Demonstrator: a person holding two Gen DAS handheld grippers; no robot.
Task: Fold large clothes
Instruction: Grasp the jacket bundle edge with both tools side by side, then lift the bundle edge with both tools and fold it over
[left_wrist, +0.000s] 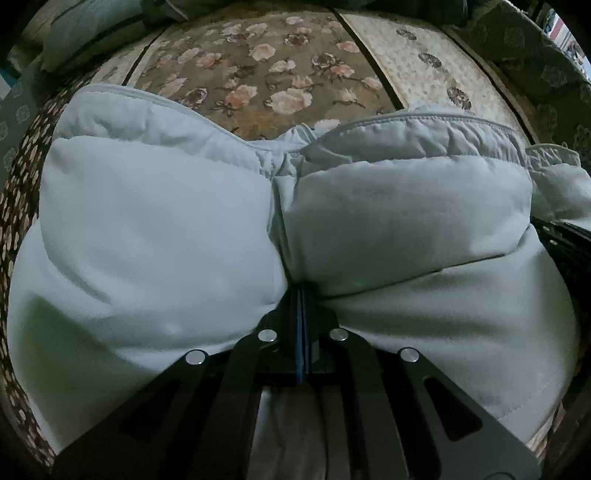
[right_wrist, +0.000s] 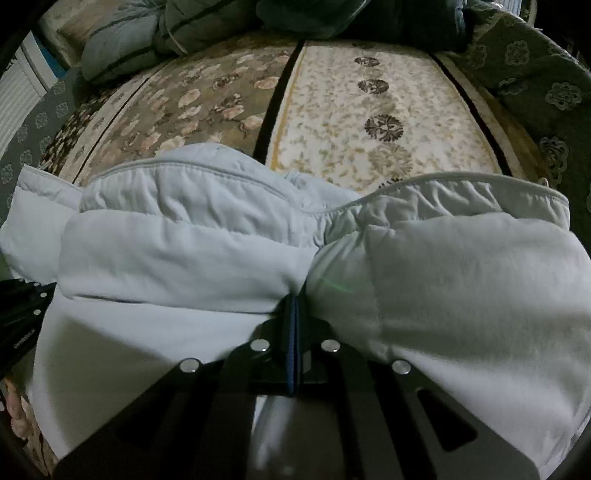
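Pale blue padded quilted garment (left_wrist: 184, 221) lies bunched on the floral patterned bedspread (left_wrist: 266, 70). Left gripper (left_wrist: 301, 291) is clamped tight on fabric folds bulging either side of its tips. Right gripper (right_wrist: 293, 301) likewise pinches the garment.

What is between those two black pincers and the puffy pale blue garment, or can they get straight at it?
Nothing visible stands between them. The left gripper and the right gripper each have their jaws shut on a pinch of the padded garment, which bulges up around both, lying on the floral bedspread.

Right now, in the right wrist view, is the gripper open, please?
No, the right gripper is shut, its tips pinching the pale padded jacket.
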